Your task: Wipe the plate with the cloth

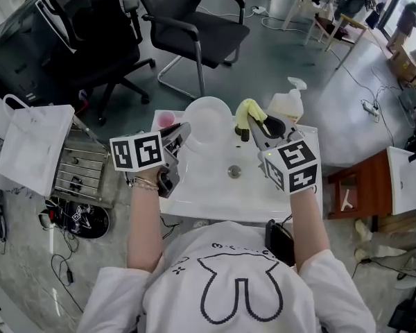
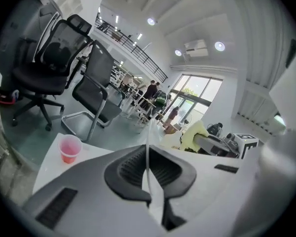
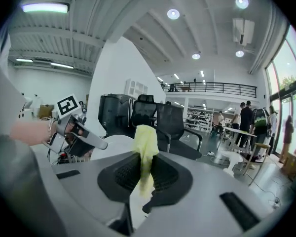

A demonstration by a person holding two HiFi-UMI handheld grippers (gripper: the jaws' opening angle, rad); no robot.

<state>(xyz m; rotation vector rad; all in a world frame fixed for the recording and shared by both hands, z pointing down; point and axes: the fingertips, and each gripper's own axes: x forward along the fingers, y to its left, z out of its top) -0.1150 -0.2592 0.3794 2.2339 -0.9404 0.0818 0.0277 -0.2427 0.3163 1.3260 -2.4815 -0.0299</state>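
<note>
Gripping the plate [image 1: 208,122] by its rim in my left gripper [image 1: 183,132], I pinch the cloth [image 1: 248,111] in my right gripper [image 1: 255,129], just beside the plate.

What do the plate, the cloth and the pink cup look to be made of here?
Plate: white, smooth and faintly glossy with a very thin edge; likely plastic or melamine, possibly ceramic.
Cloth: pale yellow, soft matte fabric that hangs in limp folds; perhaps microfibre.
Cup: translucent pink with a thin rim; probably plastic.
</note>
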